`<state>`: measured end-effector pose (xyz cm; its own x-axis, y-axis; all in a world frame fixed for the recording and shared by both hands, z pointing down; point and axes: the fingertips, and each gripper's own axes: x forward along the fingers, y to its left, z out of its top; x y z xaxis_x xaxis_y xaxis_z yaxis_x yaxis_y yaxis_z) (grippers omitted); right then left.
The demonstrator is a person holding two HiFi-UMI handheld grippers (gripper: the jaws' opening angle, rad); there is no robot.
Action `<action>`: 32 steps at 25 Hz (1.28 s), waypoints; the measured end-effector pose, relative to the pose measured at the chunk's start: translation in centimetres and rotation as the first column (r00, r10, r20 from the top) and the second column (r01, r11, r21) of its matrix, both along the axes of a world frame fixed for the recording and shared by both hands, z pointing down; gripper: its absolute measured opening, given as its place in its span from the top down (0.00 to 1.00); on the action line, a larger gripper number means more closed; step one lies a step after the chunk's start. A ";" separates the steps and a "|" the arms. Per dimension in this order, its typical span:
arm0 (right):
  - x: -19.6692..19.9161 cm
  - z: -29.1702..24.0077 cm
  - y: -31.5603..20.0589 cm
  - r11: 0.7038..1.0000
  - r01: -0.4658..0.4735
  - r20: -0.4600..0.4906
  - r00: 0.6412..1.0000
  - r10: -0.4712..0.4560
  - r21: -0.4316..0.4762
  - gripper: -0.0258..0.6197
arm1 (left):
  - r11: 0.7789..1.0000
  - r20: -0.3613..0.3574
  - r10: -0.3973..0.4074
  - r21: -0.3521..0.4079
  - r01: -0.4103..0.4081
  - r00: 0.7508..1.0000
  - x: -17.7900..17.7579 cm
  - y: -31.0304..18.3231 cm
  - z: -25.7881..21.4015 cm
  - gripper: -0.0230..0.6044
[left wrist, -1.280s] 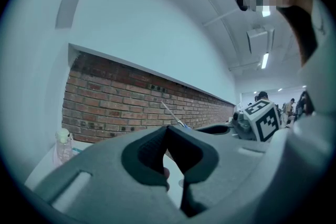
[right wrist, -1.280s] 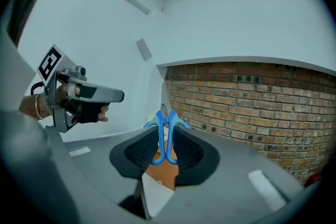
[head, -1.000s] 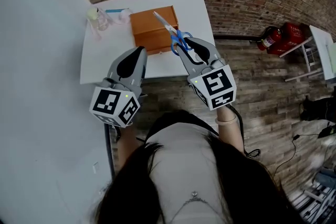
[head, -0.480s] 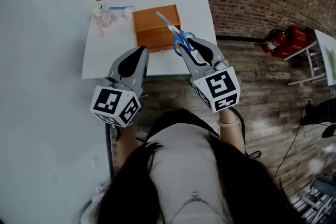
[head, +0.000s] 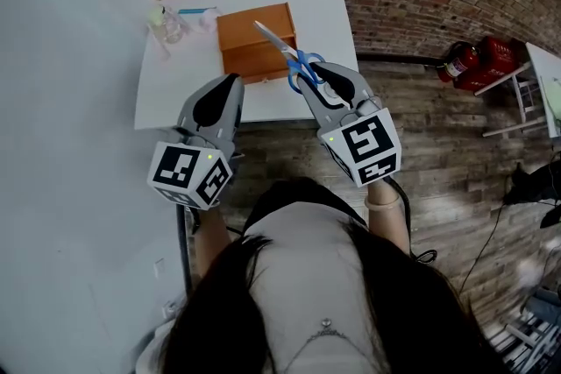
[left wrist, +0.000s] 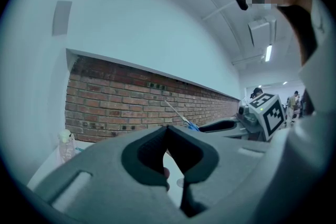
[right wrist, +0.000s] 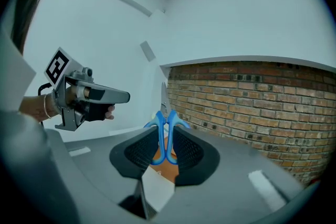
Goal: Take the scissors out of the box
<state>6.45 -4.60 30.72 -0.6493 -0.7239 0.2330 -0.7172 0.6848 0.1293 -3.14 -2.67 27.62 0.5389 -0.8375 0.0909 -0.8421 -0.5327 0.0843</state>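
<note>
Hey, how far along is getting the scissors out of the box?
Mostly done: the scissors are out of the orange box, held in the air. In hand: the right gripper is clamped on their blue handles; the left gripper is shut and empty. Left: probably setting them down on the white table.

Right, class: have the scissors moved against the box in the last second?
No. The scissors, gripped by the right hand-held gripper, cross the right edge of the box as before.

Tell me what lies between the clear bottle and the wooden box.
Head view: a thin blue item and a small white object lie between the bottle and the box, both too small to identify.
</note>
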 end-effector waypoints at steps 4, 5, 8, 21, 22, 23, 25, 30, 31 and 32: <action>0.5 -0.1 0.3 1.000 0.002 0.014 1.000 -0.002 -0.002 0.81 | 1.000 0.005 0.002 -0.001 -0.002 1.000 0.4 0.0 0.1 0.96; 0.6 -0.2 0.3 1.000 0.003 0.017 1.000 -0.002 -0.002 0.81 | 1.000 0.006 0.003 -0.002 -0.003 1.000 0.5 0.0 0.1 0.96; 0.6 -0.4 0.4 1.000 0.005 0.024 1.000 -0.005 0.003 0.81 | 1.000 0.006 0.003 -0.002 -0.003 1.000 0.5 -0.2 0.1 0.96; 0.4 -1.7 0.3 0.999 0.000 0.097 0.995 -0.003 0.036 0.81 | 1.000 0.001 0.015 -0.004 -0.015 1.000 0.6 -0.7 0.5 0.96; 0.3 -1.8 0.3 0.999 -0.002 0.105 0.994 -0.002 0.039 0.81 | 1.000 0.001 0.018 -0.004 -0.018 1.000 0.6 -0.7 0.5 0.96; 0.3 -1.9 0.3 0.999 -0.005 0.112 0.994 0.000 0.042 0.81 | 1.000 0.001 0.019 -0.004 -0.019 1.000 0.6 -0.8 0.5 0.96; 0.1 -2.0 0.2 0.999 -0.008 0.120 0.993 0.002 0.048 0.81 | 1.000 -0.001 0.023 -0.004 -0.023 1.000 0.6 -0.9 0.4 0.96; -0.3 -2.4 -0.2 0.998 -0.013 0.136 0.991 0.005 0.059 0.81 | 0.999 -0.007 0.036 -0.002 -0.036 0.999 0.7 -1.5 0.4 0.96; -0.3 -2.4 -0.2 0.998 -0.014 0.138 0.990 0.006 0.059 0.81 | 0.999 -0.008 0.039 -0.002 -0.039 0.999 0.8 -1.6 0.5 0.96; -0.4 -2.3 -0.3 0.998 -0.014 0.139 0.990 0.006 0.058 0.81 | 0.999 -0.008 0.043 -0.002 -0.043 0.999 0.9 -1.7 0.5 0.96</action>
<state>6.06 -4.89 28.39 -0.6649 -0.7405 0.0980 -0.7378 0.6716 0.0684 -2.29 -4.38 28.15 0.5749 -0.8135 0.0878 -0.8179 -0.5680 0.0923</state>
